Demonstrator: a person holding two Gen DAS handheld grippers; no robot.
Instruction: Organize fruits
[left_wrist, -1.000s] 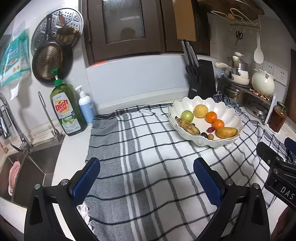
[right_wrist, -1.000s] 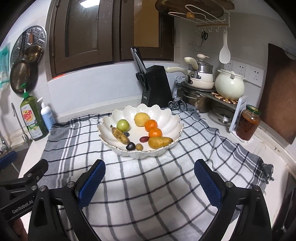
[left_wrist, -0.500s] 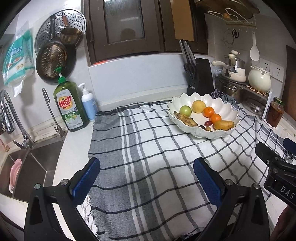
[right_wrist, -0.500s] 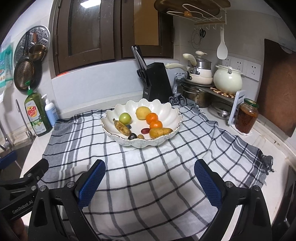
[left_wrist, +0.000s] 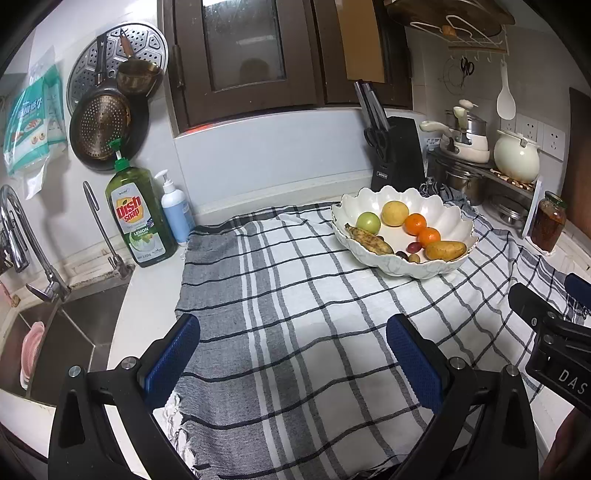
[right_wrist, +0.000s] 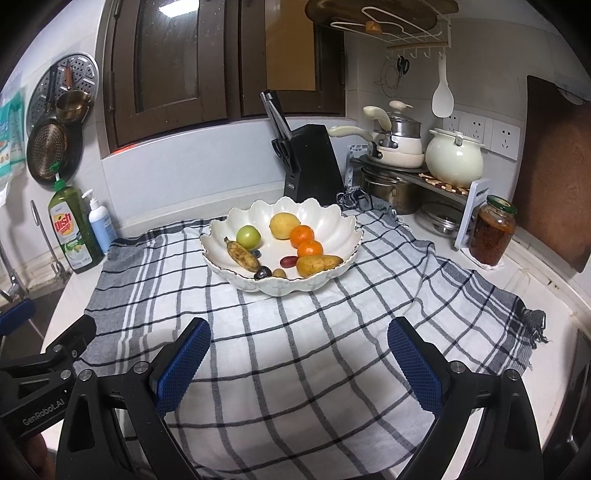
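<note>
Both grippers were empty with jaws spread wide: the right gripper (right_wrist: 298, 356) faced the scalloped white bowl (right_wrist: 334, 221) almost head-on across the checked cloth (right_wrist: 332, 332), while the left gripper (left_wrist: 293, 352) saw it well ahead and off to its right, so the right appeared nearer. The bowl, glossy and probably ceramic, held smooth round fruit, a spotted banana (right_wrist: 242, 253) lying diagonally, and a pear (right_wrist: 317, 263) lying crosswise.

A glossy white glazed bowl (right_wrist: 317, 284) is set on a matt woven checked cloth (right_wrist: 314, 350); textured blue pads (right_wrist: 183, 367) are seen on matt black plastic fingers.
</note>
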